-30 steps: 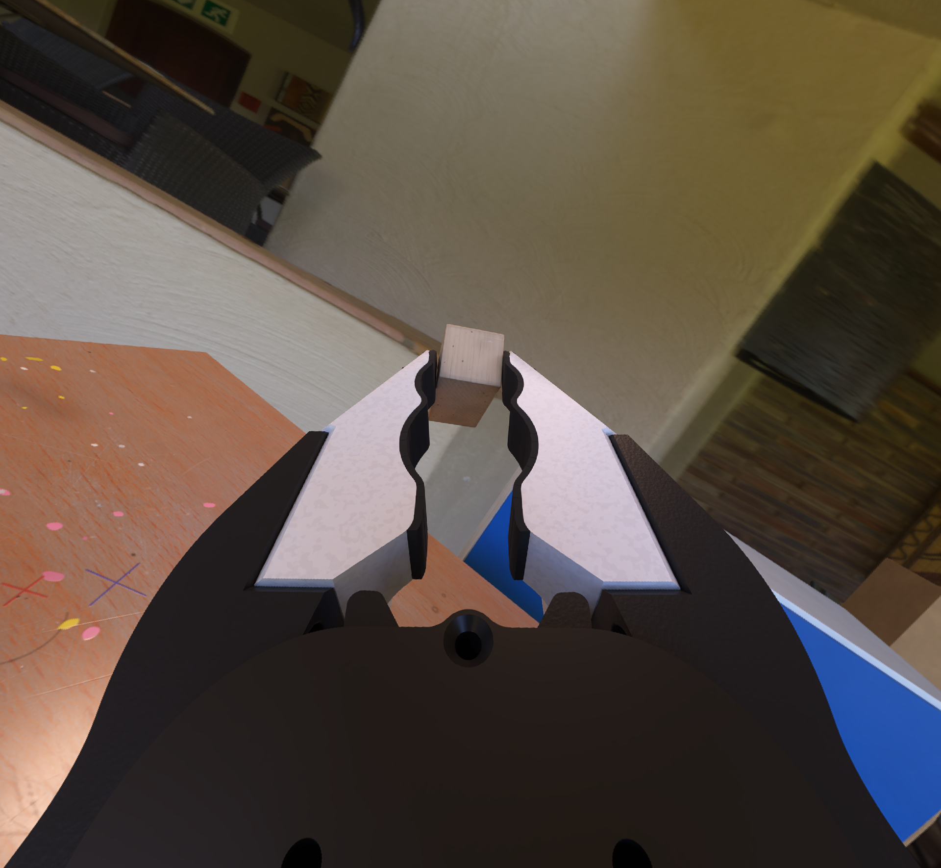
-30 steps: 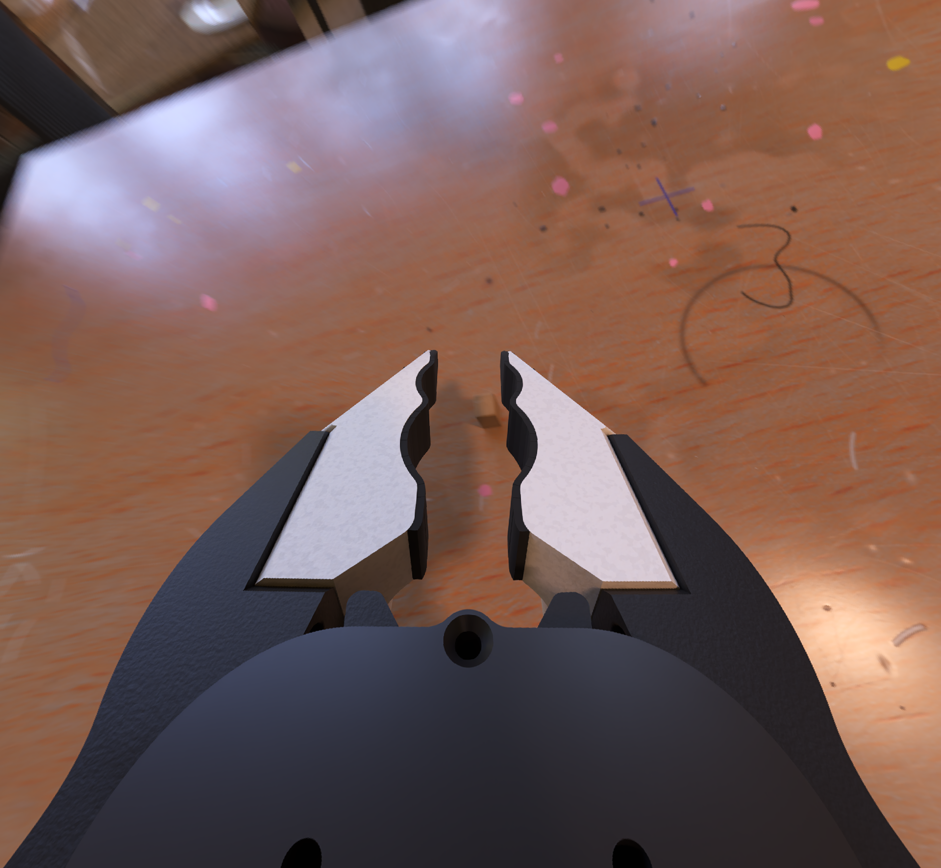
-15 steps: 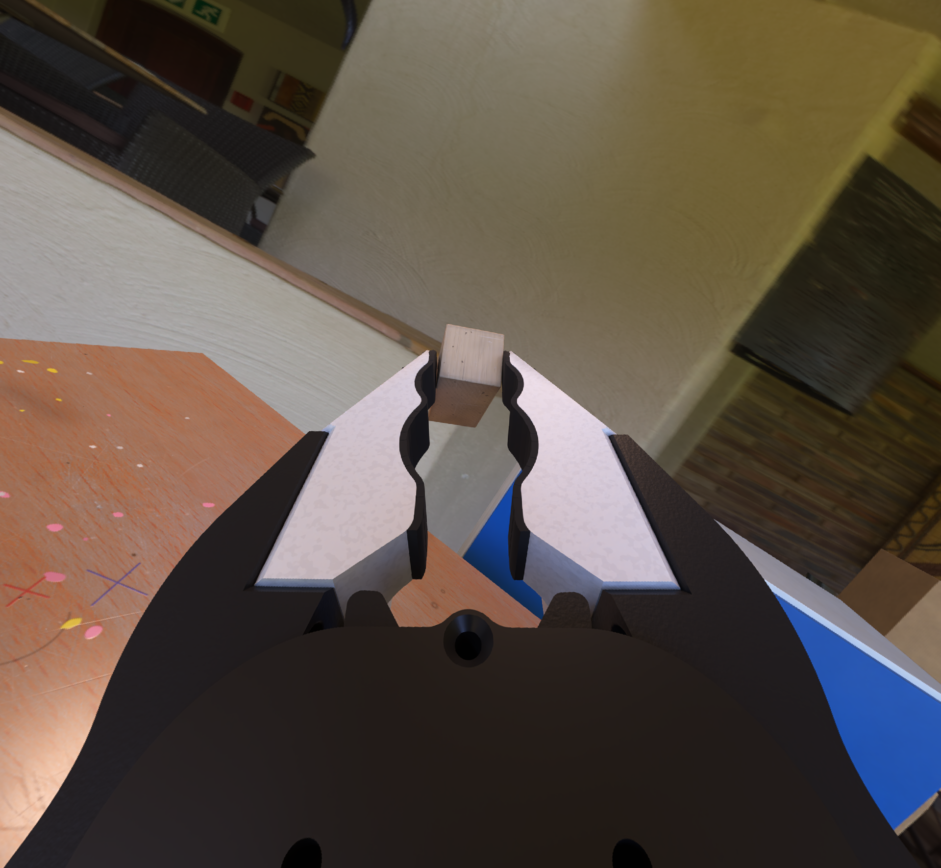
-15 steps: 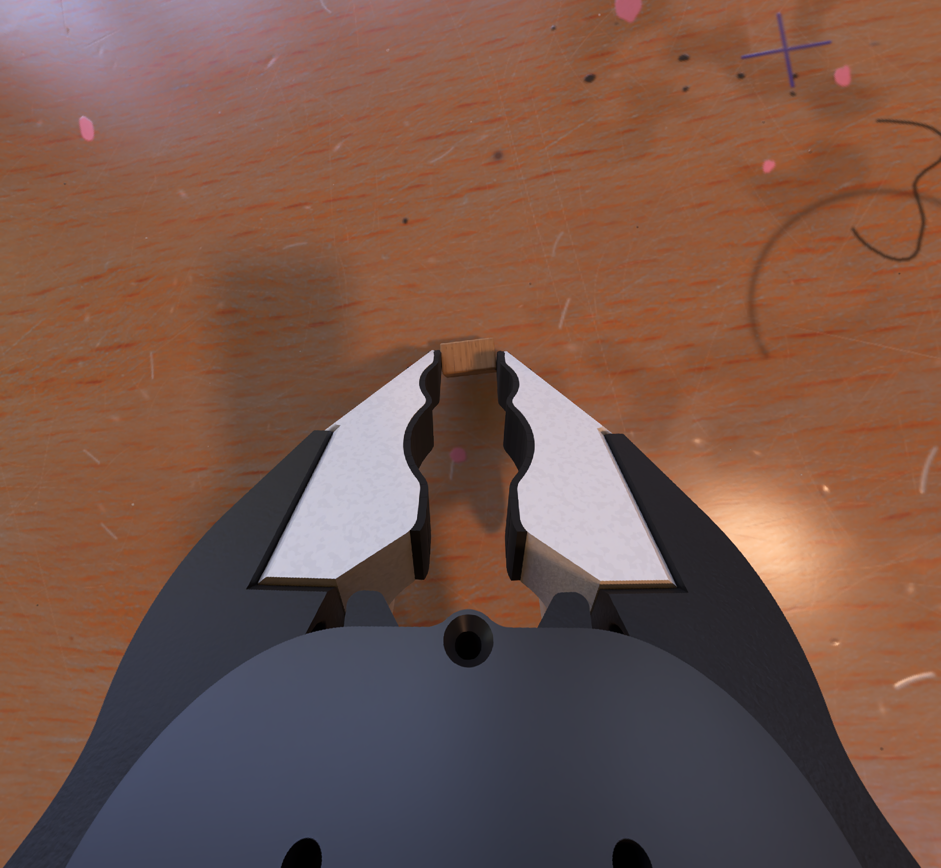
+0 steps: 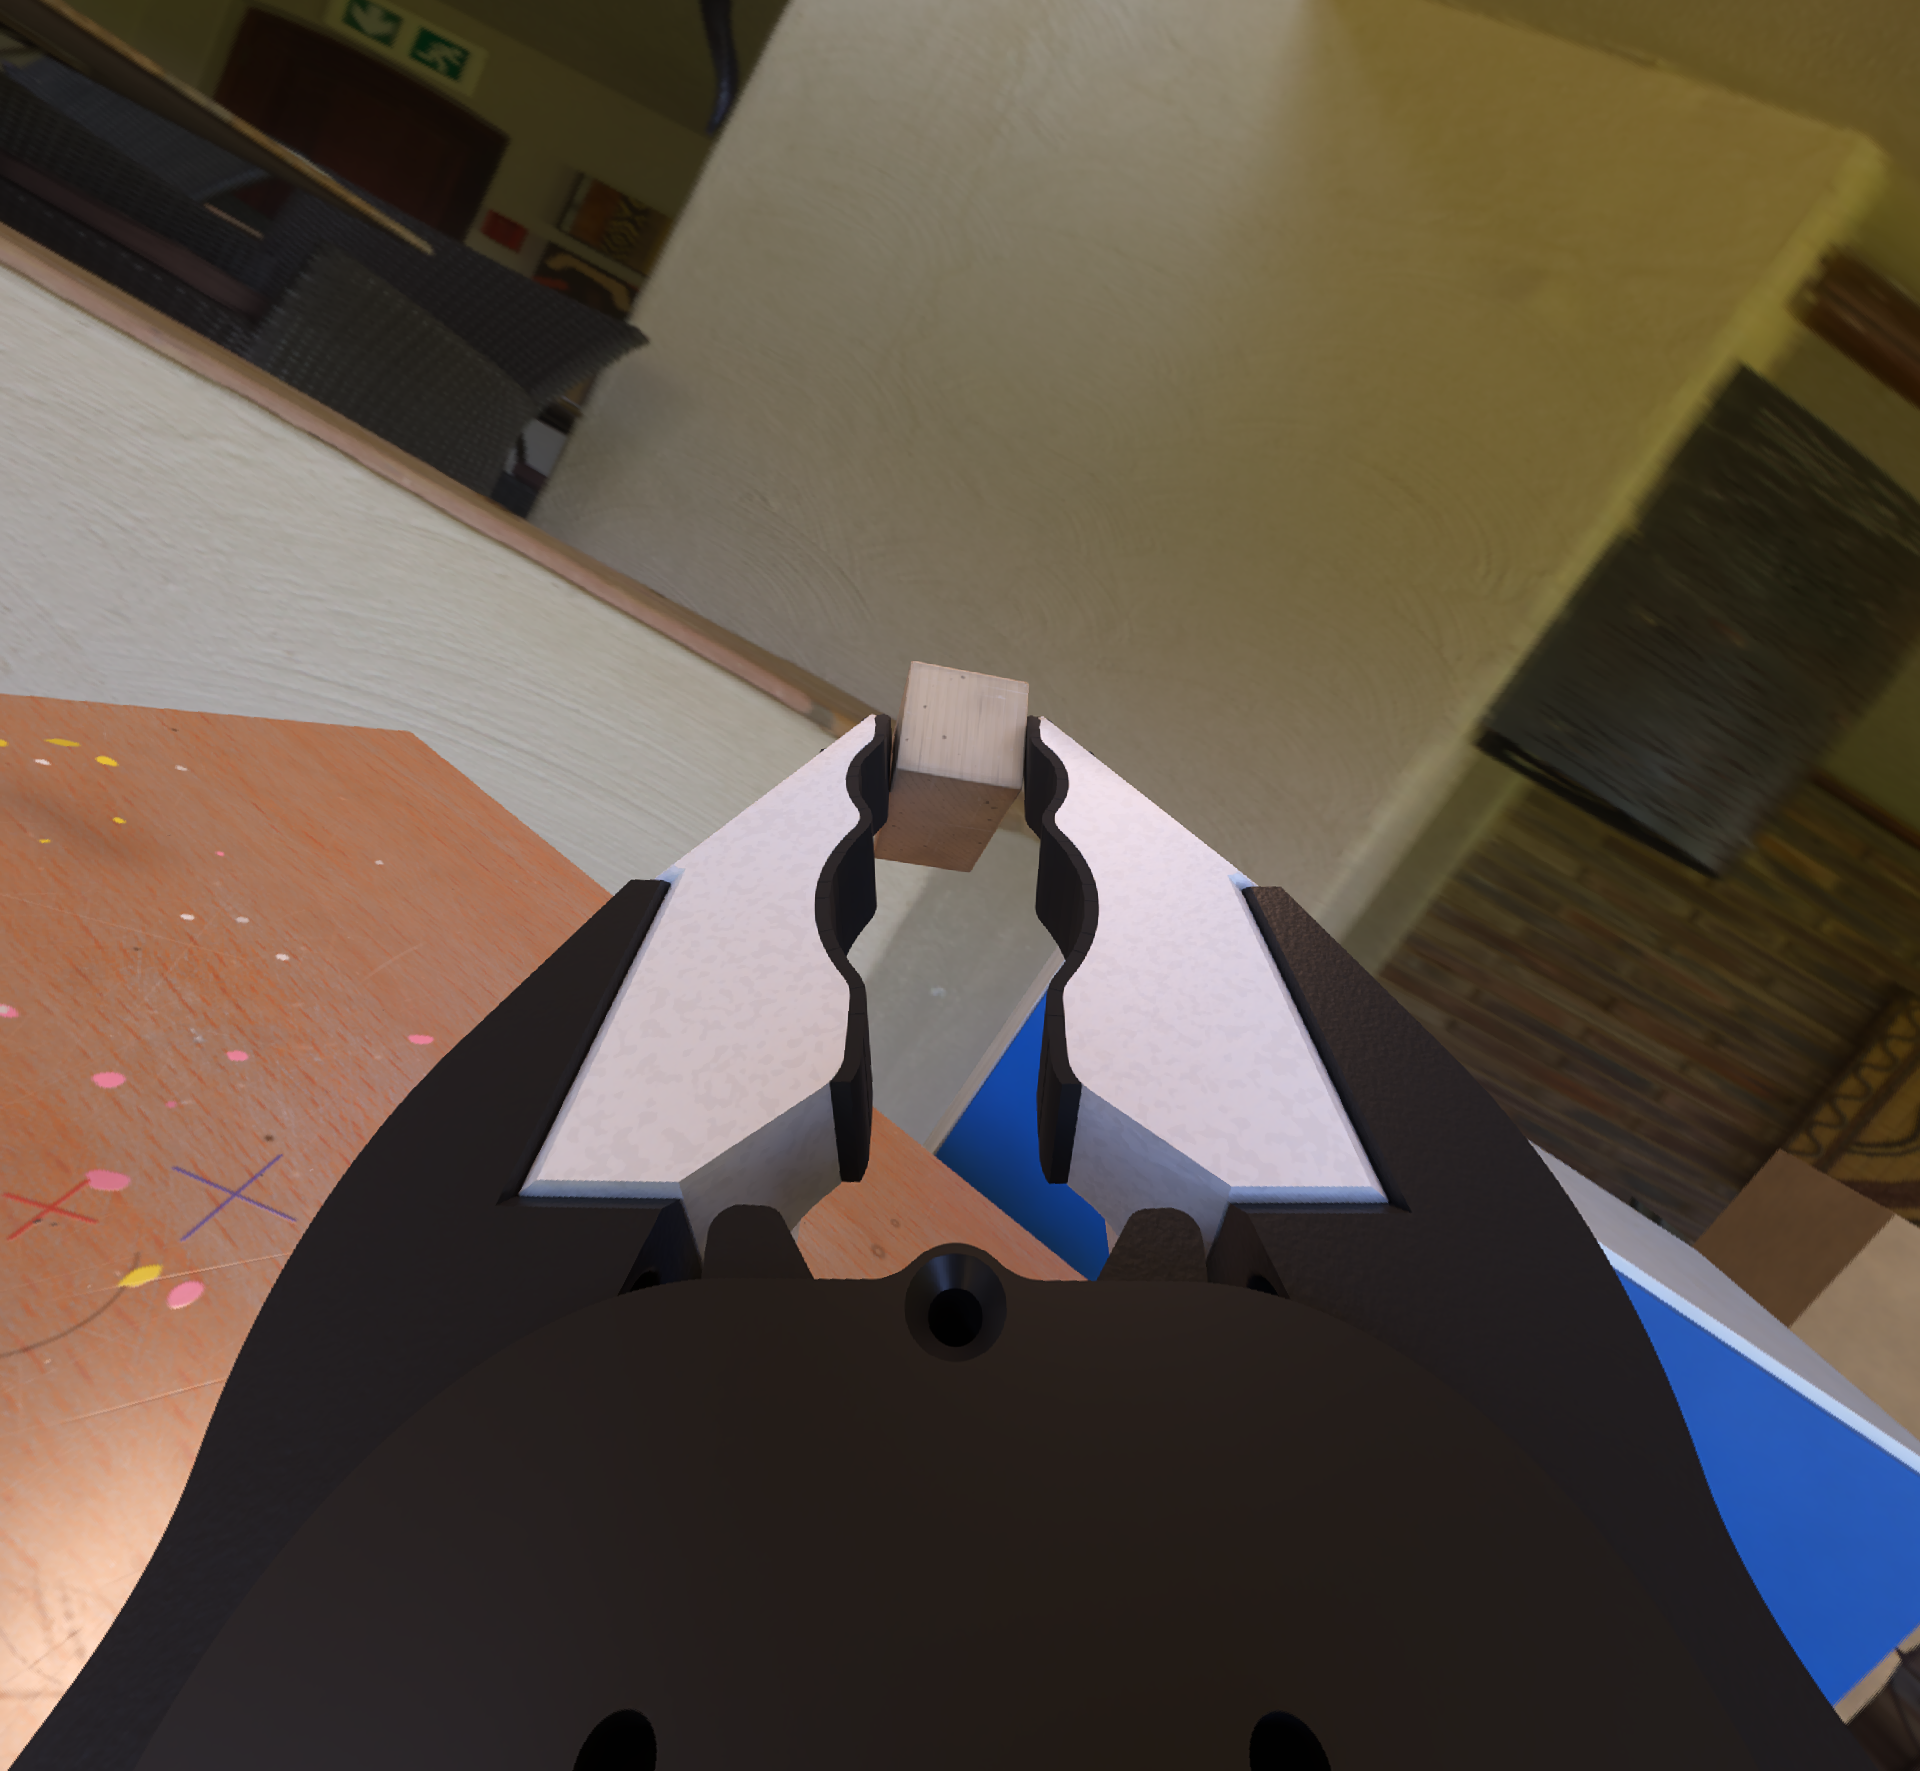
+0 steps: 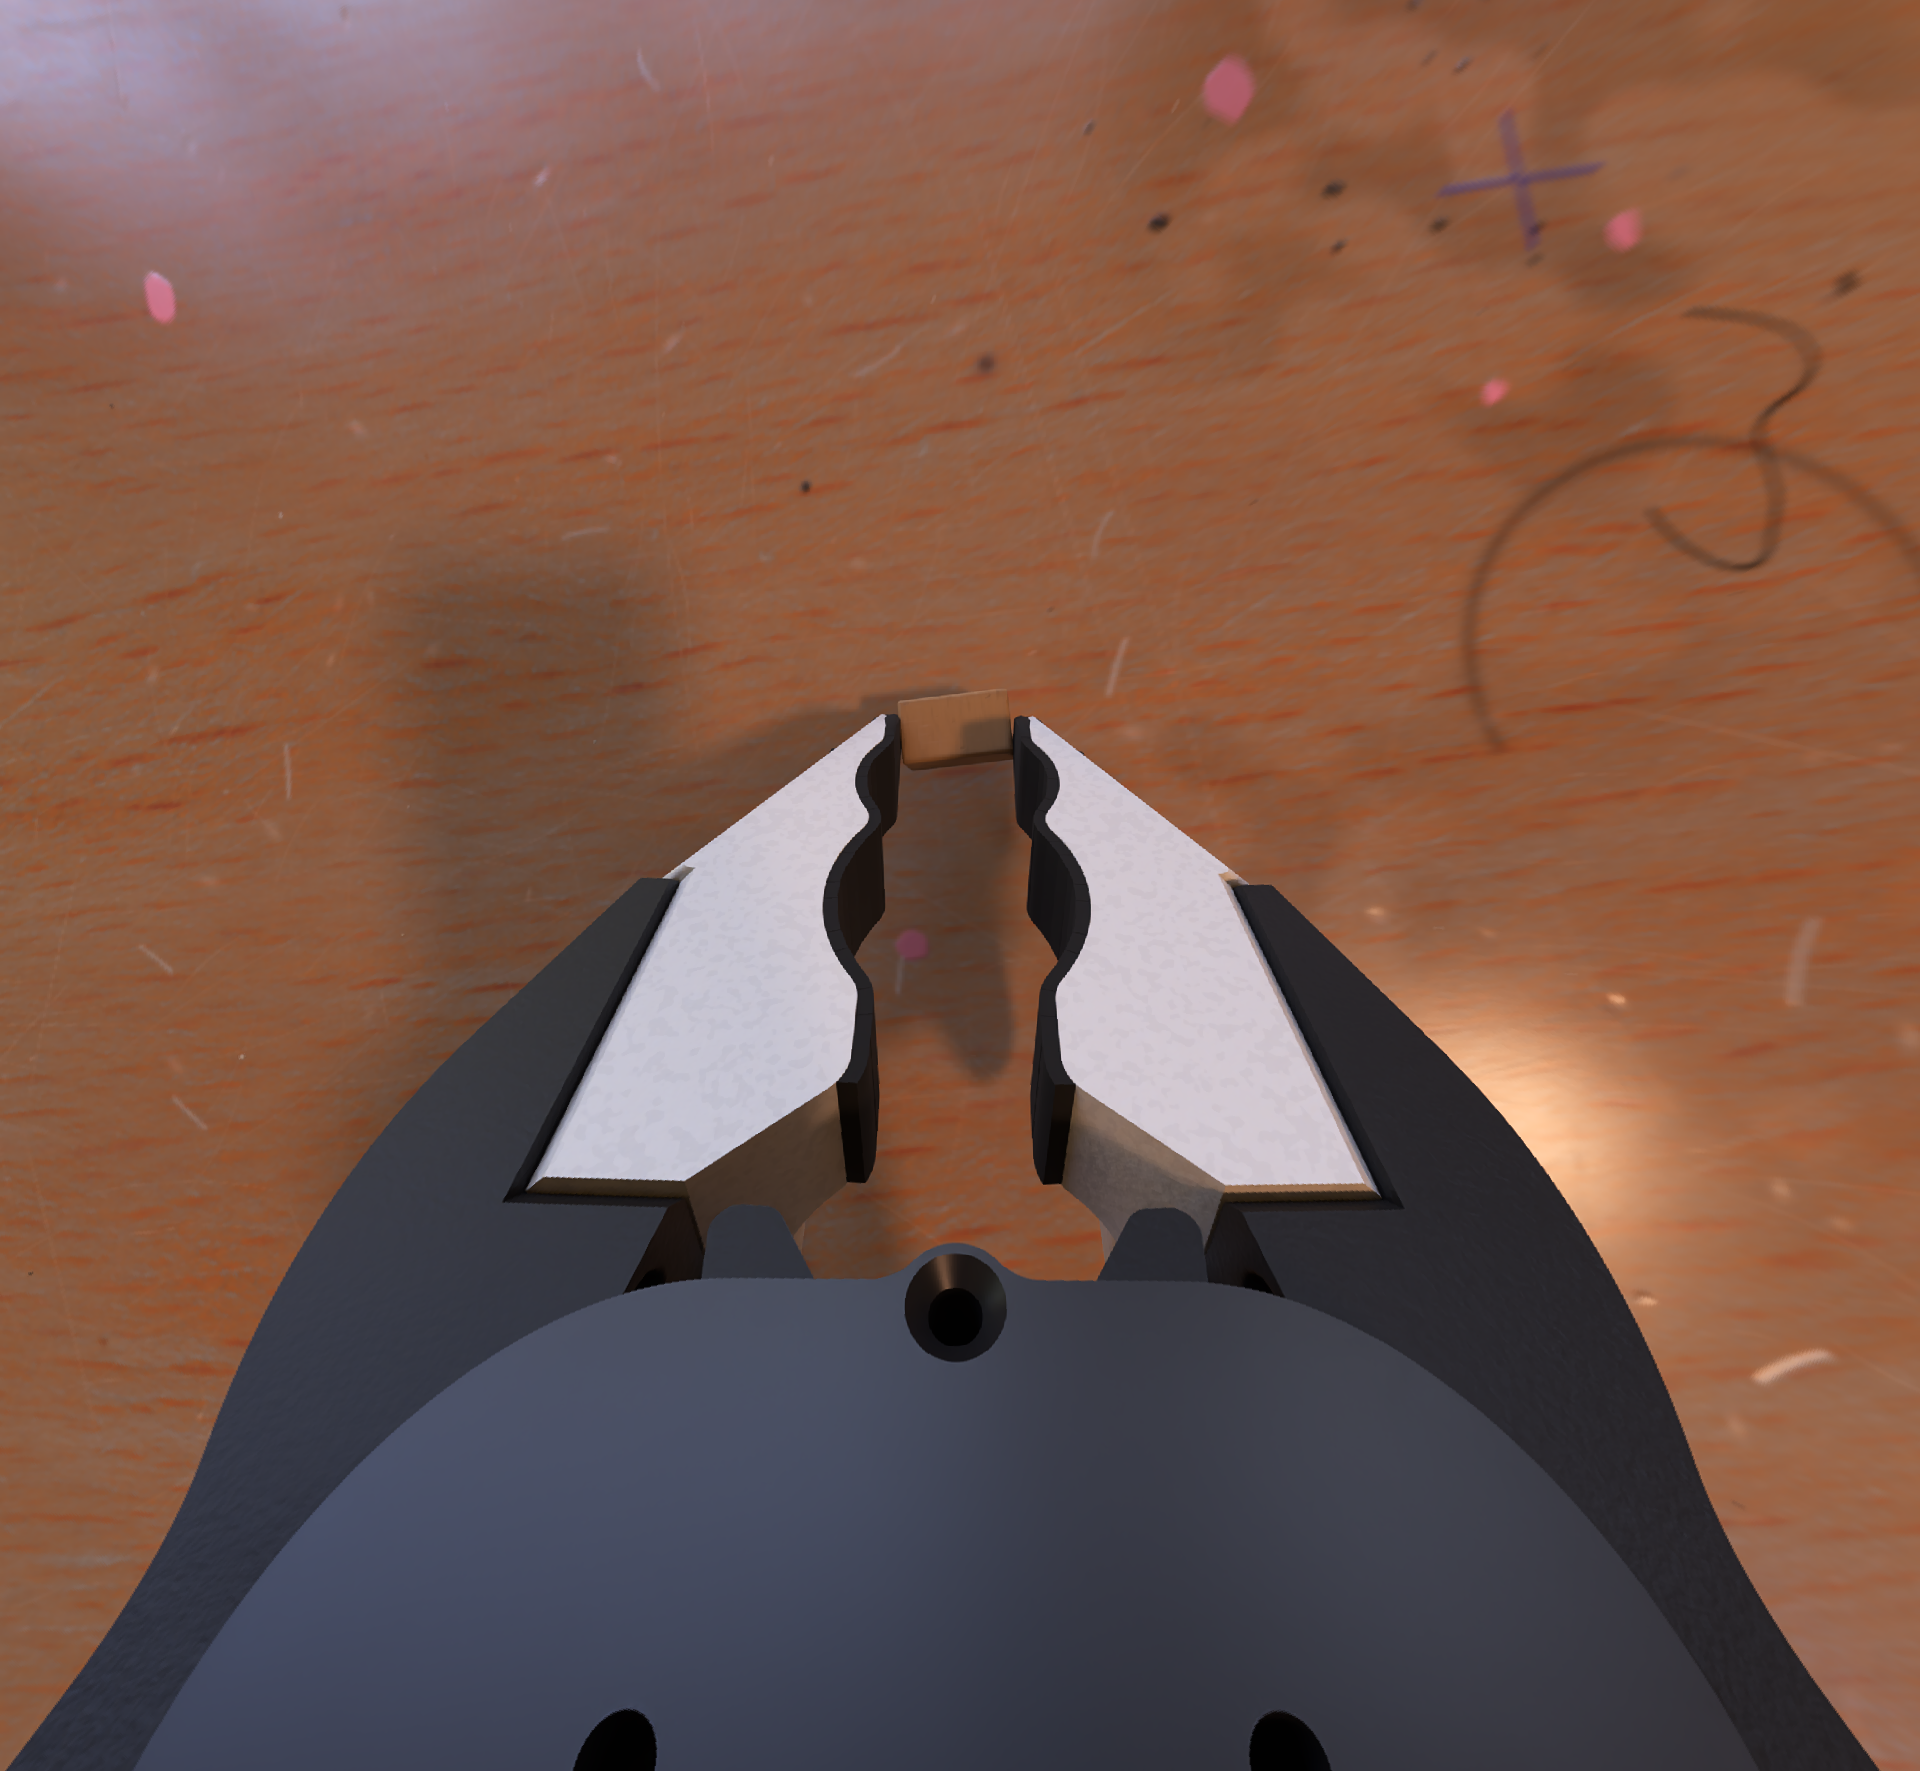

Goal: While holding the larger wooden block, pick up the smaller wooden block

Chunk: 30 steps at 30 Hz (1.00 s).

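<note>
Left gripper (image 5: 956,760) clamps larger wooden block (image 5: 958,765) aloft, clear of table (image 5: 208,942) | right gripper (image 6: 954,734) pinches smaller wooden block (image 6: 954,730) at its fingertips, tabletop (image 6: 520,474) behind (contact unclear) | left: lift, probably.

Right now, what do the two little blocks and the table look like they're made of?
Larger block: pale bare wood, matt, faint grain. Smaller block: browner wood, too small for detail. Table: reddish-orange wood, streaky grain, slightly glossy with glare, scratched and paint-flecked.
</note>
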Available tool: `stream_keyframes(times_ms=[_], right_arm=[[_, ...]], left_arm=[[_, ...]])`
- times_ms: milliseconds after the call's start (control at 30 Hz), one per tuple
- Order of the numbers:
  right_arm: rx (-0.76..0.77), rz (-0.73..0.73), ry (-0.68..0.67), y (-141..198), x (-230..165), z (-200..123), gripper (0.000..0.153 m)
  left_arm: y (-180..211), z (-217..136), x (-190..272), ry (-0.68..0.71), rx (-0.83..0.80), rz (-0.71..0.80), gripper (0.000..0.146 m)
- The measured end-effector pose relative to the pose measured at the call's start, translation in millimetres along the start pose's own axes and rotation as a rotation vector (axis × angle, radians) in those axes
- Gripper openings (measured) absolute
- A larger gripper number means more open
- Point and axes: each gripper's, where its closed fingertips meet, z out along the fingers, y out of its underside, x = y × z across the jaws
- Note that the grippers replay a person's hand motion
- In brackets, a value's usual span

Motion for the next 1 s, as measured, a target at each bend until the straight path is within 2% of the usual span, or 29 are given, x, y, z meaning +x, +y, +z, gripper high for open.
stream_keyframes(times_ms=[100, 267, 400, 600, 1000], right_arm=[[0.040, -0.018, 0.077, -11, 21, -20, 0.021], [0.021, 0.021, 0.295, -3, 109, -62, 0.021], [0.006, 0.013, 0.346, 4, 156, -66, 0.021], [-0.046, -0.060, 0.346, 14, 185, -49, 0.021], [-0.098, -0.071, 0.323, 21, 195, -40, 0.021]], left_arm=[[-4, -4, -4, -0.006, 0.025, -0.010, 0.025], [-6, -6, -8, -0.003, 0.036, -0.029, 0.025], [-1, -1, -12, -0.002, 0.014, -0.038, 0.025], [4, 4, -19, 0.004, -0.007, -0.066, 0.025], [4, 3, -19, 0.008, -0.004, -0.071, 0.025]])
